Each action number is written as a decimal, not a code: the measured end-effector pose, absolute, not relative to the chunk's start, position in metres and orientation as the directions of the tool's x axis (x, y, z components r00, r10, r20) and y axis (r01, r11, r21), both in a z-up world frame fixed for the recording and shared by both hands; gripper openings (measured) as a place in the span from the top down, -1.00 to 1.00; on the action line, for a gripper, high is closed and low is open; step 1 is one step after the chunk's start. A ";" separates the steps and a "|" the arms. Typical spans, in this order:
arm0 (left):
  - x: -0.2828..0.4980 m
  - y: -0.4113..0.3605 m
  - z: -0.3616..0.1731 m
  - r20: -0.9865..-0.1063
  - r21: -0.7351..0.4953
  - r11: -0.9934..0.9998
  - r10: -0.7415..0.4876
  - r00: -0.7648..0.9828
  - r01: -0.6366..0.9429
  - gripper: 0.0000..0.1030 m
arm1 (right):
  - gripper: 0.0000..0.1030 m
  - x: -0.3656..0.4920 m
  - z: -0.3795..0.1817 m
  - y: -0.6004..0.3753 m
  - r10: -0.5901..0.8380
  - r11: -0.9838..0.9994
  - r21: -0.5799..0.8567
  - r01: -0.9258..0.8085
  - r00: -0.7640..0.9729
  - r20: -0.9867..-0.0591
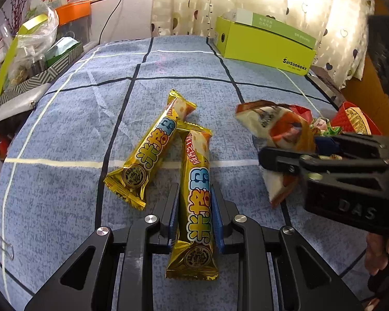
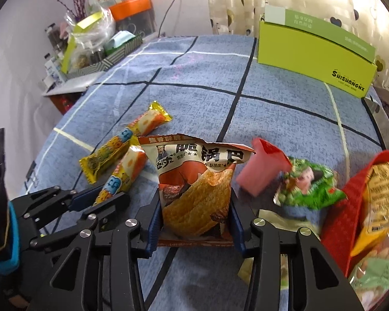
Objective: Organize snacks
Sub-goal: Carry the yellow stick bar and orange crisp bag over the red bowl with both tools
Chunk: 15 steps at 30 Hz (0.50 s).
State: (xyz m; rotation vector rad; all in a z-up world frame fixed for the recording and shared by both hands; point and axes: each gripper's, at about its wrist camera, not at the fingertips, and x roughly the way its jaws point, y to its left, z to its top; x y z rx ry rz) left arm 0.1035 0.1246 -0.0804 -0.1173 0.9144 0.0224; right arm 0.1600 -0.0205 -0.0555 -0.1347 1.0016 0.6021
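Far left of the left wrist view, a striped tray (image 1: pixel 42 73) of clutter sits off the edge of the blue checked surface (image 1: pixel 72 134), and just right of it lies the loose gold snack bar (image 1: pixel 147 150), angled toward the centre. Next along, the left gripper (image 1: pixel 195 194) has its blue pads pressed onto the second gold snack bar (image 1: pixel 197 197), pinching it around the middle while its far end touches the first bar. The wrapper's big blue and yellow characters are too stylised for me to read. Moving right, the right gripper (image 2: pixel 194 217) is clamped on the chip bag (image 2: pixel 194 181), squeezing its lower sides; the bag shows Chinese print, a cartoon figure and ridged chips. Right of that come a pink-red packet (image 2: pixel 262 168), a green pea packet (image 2: pixel 308 186) and a red-edged bag (image 2: pixel 355 207) at the frame's right edge. At the upper right stands the lime-green box (image 2: pixel 311 54), clearly lettered "SHISHANGNX", probably where the snacks belong. For a clean lift, I'd say raise the bar straight up so it clears its neighbour without dragging it, and keep the grip on the chip bag gentle so the contents don't crush.
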 end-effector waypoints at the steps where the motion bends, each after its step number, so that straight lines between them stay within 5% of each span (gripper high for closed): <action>1: 0.102 0.124 -0.080 -0.791 -0.101 0.992 -0.037 0.610 -0.071 0.54 | 0.17 0.156 -0.052 -0.024 0.424 0.828 0.174 -0.533 0.393 -0.816; 15: 0.074 0.101 -0.047 -0.758 -0.138 0.988 -0.064 0.649 -0.064 0.55 | 0.17 0.116 -0.010 -0.065 0.475 0.825 0.195 -0.531 0.463 -0.748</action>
